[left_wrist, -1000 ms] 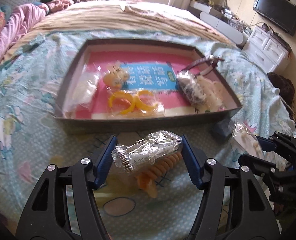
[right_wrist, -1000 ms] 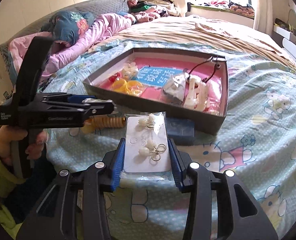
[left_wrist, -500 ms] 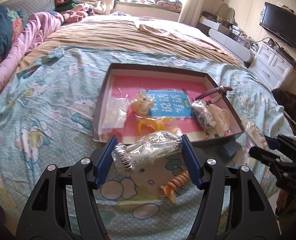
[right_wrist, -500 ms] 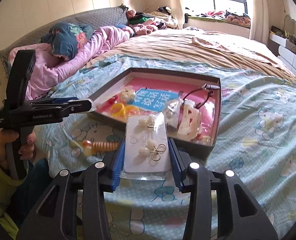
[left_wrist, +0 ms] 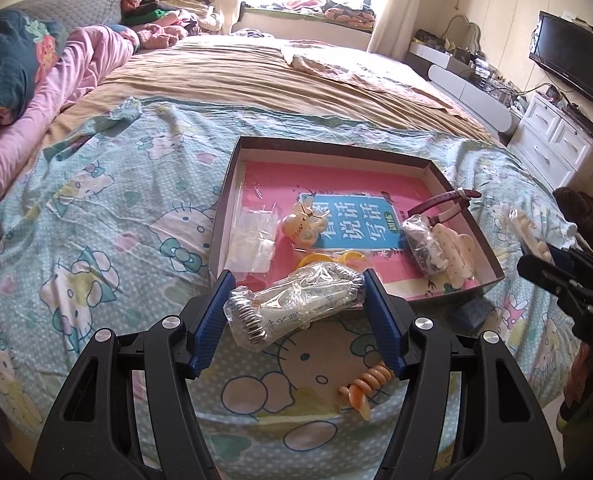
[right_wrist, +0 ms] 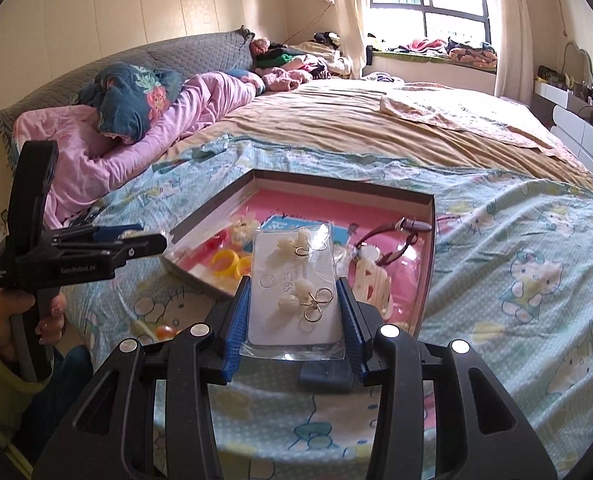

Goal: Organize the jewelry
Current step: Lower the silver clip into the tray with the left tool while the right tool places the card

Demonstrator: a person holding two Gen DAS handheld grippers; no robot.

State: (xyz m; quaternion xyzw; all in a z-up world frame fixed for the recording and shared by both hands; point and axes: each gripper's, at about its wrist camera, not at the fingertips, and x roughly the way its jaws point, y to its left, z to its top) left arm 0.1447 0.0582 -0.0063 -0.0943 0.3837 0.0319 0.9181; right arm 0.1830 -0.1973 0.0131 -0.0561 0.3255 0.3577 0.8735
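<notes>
My left gripper (left_wrist: 296, 312) is shut on a clear bag with a silver bracelet (left_wrist: 292, 304), held above the bed in front of the box. My right gripper (right_wrist: 294, 328) is shut on an earring card in a clear sleeve (right_wrist: 292, 288), also held above the box's near edge. The shallow dark box (left_wrist: 328, 146) with a pink lining lies on the bed and holds yellow rings (left_wrist: 328, 258), a clear bag (left_wrist: 256, 240), a bagged dark piece (left_wrist: 420, 240), a cream hair clip (left_wrist: 456, 252) and a maroon watch strap (left_wrist: 444, 204).
An orange spiral hair tie (left_wrist: 364, 386) lies on the Hello Kitty sheet (left_wrist: 116, 216) near the bed's front edge. A small blue box (left_wrist: 470, 314) sits by the box's near right corner. Pink bedding (right_wrist: 136, 140) lies at the far left. A white dresser (left_wrist: 556, 140) stands right.
Both grippers have risen and pulled back from the box with their items still held, so the box looks smaller and farther away.
</notes>
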